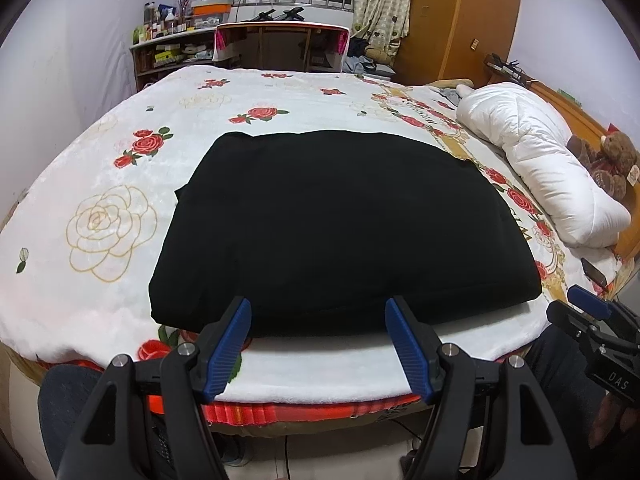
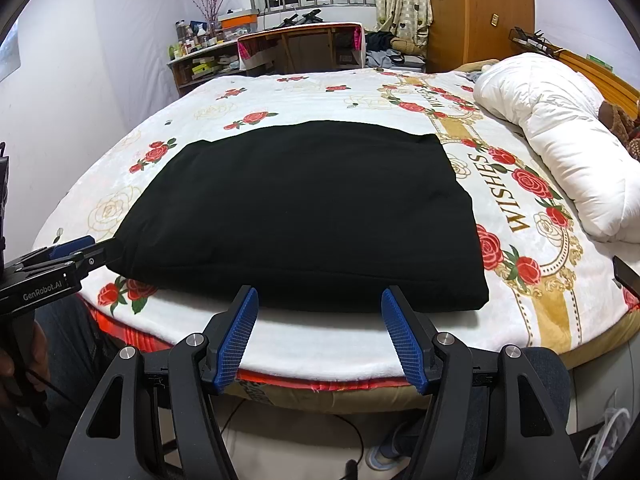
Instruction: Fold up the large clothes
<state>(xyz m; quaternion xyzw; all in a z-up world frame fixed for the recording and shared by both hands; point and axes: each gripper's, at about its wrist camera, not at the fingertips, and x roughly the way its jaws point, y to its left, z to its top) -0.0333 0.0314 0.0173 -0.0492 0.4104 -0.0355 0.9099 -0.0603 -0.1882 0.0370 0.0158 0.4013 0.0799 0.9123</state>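
A black garment (image 1: 340, 224) lies folded into a flat rectangle on the rose-patterned bed cover (image 1: 100, 216); it also shows in the right wrist view (image 2: 304, 216). My left gripper (image 1: 318, 312) is open and empty, its blue fingertips just short of the garment's near edge. My right gripper (image 2: 320, 300) is open and empty, also at the near edge. The right gripper shows at the far right of the left wrist view (image 1: 592, 312). The left gripper shows at the left of the right wrist view (image 2: 80, 252), near the garment's left corner.
A rolled white duvet (image 1: 548, 160) and a teddy bear (image 1: 612, 156) lie along the bed's right side by the wooden headboard. A dark phone (image 1: 594, 272) lies near the right edge. A desk (image 1: 280, 44) and cluttered shelf (image 1: 172, 48) stand beyond the bed. Cables lie on the floor below.
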